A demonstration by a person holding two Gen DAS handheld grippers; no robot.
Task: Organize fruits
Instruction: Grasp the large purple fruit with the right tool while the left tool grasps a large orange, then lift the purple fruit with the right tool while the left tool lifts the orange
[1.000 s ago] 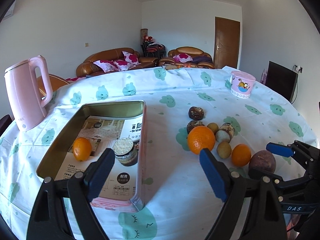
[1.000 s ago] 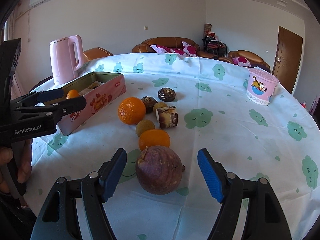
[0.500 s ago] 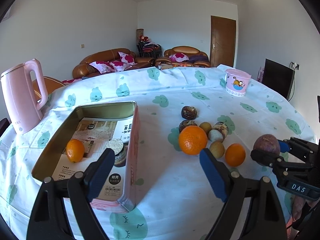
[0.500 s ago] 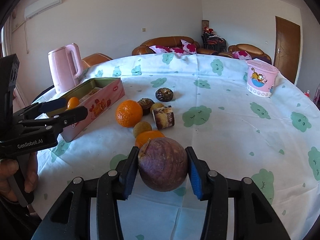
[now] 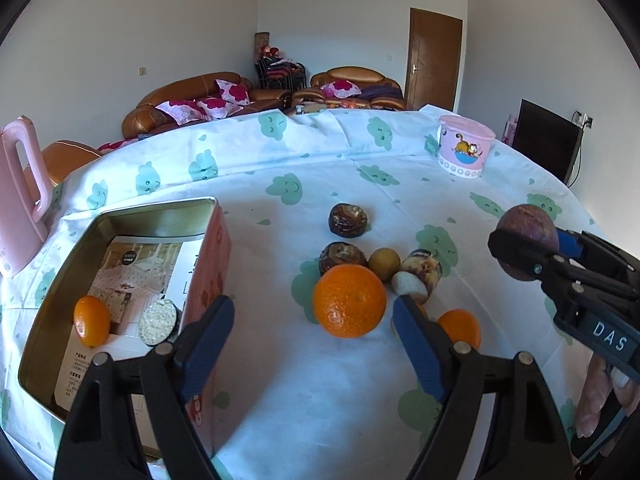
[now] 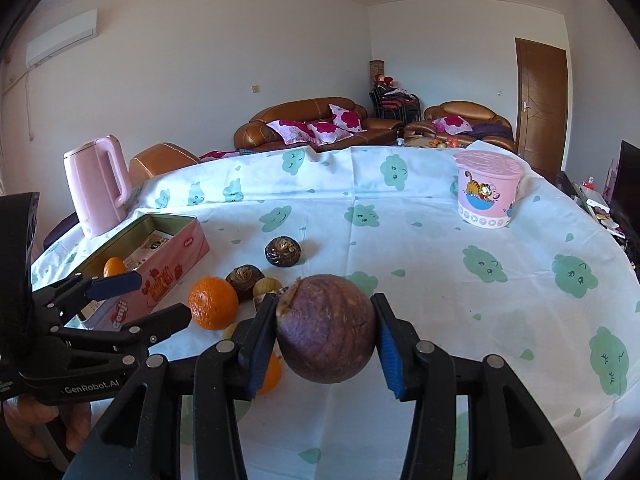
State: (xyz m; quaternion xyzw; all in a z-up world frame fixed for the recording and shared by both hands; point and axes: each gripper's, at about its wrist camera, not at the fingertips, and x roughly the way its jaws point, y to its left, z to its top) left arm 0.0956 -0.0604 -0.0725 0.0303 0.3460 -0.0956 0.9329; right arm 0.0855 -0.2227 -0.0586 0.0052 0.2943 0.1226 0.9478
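Observation:
My right gripper (image 6: 325, 334) is shut on a purple passion fruit (image 6: 326, 334) and holds it above the table; it also shows in the left wrist view (image 5: 528, 240). My left gripper (image 5: 312, 334) is open and empty, low over the cloth beside the pink tin box (image 5: 208, 264). In the box lie a small orange (image 5: 91, 321) and a cut fruit (image 5: 157, 323). On the cloth sit a big orange (image 5: 349, 300), a small orange (image 5: 460, 328), two dark fruits (image 5: 347, 220), a yellow-brown fruit (image 5: 384, 264) and a cut piece (image 5: 420, 276).
A pink kettle (image 6: 98, 184) stands at the far left behind the box. A pink cartoon cup (image 6: 488, 188) stands at the far right of the table. The round table has a white cloth with green prints (image 6: 420, 248). Sofas stand behind it.
My right gripper closed on the passion fruit and lifted it off the cloth. My left gripper stayed open and shifted slightly toward the fruit pile.

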